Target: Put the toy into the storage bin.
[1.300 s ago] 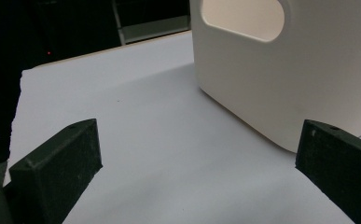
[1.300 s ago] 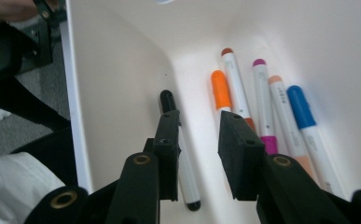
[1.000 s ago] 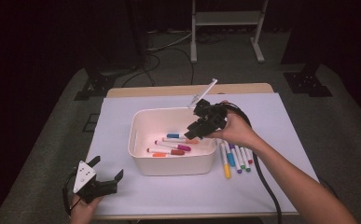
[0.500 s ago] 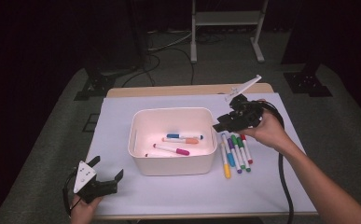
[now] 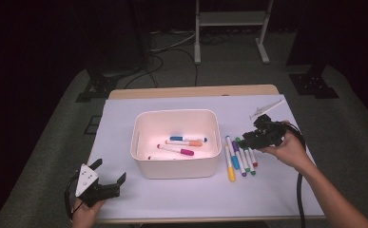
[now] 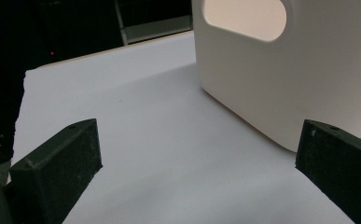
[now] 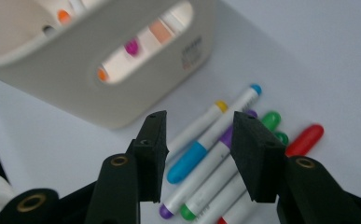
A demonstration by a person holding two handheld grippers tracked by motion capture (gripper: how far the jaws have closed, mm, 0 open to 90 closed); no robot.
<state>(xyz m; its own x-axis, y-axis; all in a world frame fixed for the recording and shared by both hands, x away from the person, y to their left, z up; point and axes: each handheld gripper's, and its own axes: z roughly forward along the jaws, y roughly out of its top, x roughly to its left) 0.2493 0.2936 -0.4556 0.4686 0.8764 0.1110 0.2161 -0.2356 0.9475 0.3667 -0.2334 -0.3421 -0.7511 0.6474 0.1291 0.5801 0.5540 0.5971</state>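
A white bin (image 5: 143, 124) stands mid-table with a blue-and-orange marker (image 5: 188, 140) and a pink-capped marker (image 5: 174, 150) inside. Right of it, several markers (image 5: 238, 159) lie side by side on the white mat. My right gripper (image 5: 247, 137) hovers low over their far ends. In the right gripper view, that gripper (image 7: 199, 135) is open, its jaws have just been opening, and nothing is pressed between them. The blue-capped marker (image 7: 201, 151) lies beneath the gap, beside the bin (image 7: 75, 79). My left gripper (image 5: 109, 172) rests wide open and empty at the front left, facing the bin's wall (image 6: 299, 70).
The white mat (image 5: 124, 109) covers most of the wooden table (image 5: 196, 91). A black cable (image 5: 299, 194) trails from the right gripper along the forearm. A metal stand (image 5: 229, 28) and floor cables sit beyond the table's far edge.
My right gripper moved from above the bin to the right and down, over the row of loose markers, and its jaws stand wider. The left gripper stayed still.
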